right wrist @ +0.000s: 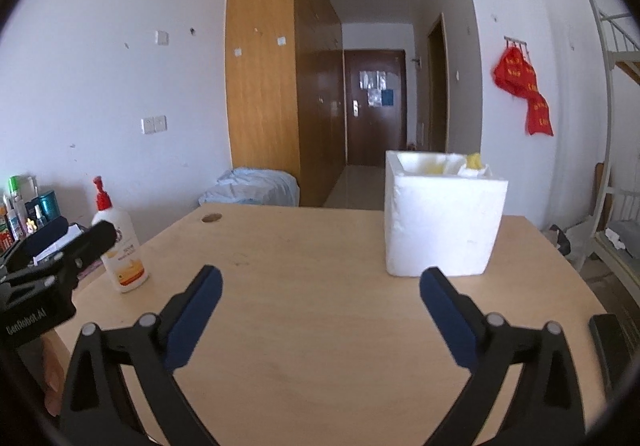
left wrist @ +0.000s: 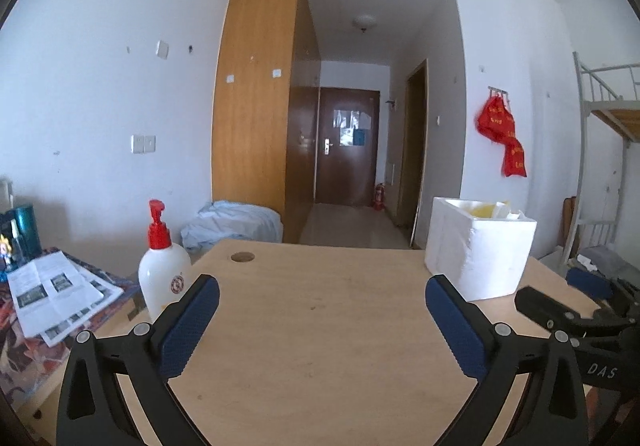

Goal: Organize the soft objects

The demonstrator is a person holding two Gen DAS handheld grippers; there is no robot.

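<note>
A white foam box (left wrist: 482,250) (right wrist: 442,218) stands on the far right of the wooden table (left wrist: 320,326) (right wrist: 320,306). Soft yellow and white things (left wrist: 494,209) (right wrist: 474,163) poke out over its rim. My left gripper (left wrist: 322,288) hovers over the table's middle, open, with nothing between its blue pads; the box is ahead to its right. My right gripper (right wrist: 320,278) is open and empty too, with the box just beyond its right fingertip. Each gripper shows at the edge of the other's view.
A white pump bottle with a red top (left wrist: 162,266) (right wrist: 120,246) stands at the table's left edge. Papers (left wrist: 56,294) and small bottles (right wrist: 20,214) lie on a desk further left. A pale blue bundle (left wrist: 232,224) lies beyond the table, and a bunk bed frame (right wrist: 612,126) stands right.
</note>
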